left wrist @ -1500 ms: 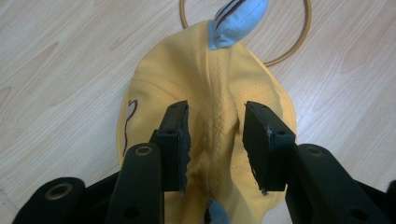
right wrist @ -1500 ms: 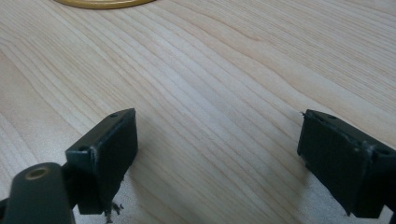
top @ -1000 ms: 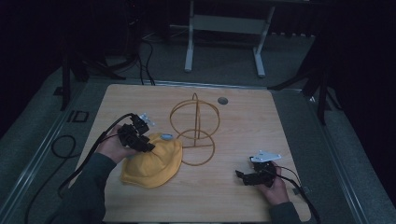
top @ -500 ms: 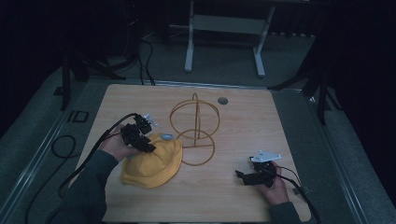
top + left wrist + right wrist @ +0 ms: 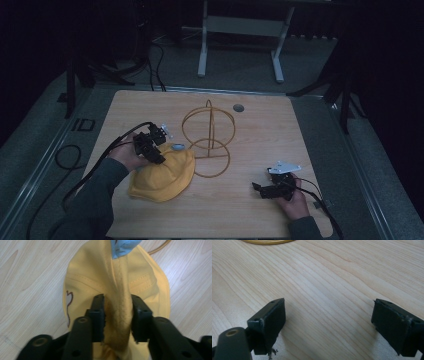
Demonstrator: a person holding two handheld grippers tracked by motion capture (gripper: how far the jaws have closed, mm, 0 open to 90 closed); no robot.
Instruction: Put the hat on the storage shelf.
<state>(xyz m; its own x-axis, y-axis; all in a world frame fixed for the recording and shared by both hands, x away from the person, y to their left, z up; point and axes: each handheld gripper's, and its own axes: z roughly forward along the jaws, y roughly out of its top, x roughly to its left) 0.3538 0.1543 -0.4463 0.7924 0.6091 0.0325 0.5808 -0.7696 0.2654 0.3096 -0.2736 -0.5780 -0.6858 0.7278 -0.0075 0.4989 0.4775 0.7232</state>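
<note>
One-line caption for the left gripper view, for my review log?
Left gripper shut on a pinched fold of the yellow hat lying on the wooden table.

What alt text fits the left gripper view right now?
The left gripper pinches a raised fold of a yellow cap between its black jaws, over a pale wooden table. A blue tag shows at the top edge.

Black grippers, (seemingly grey-green) sleeves

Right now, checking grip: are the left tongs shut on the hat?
Shut: left tongs pinch a raised fold of the yellow hat.
</note>
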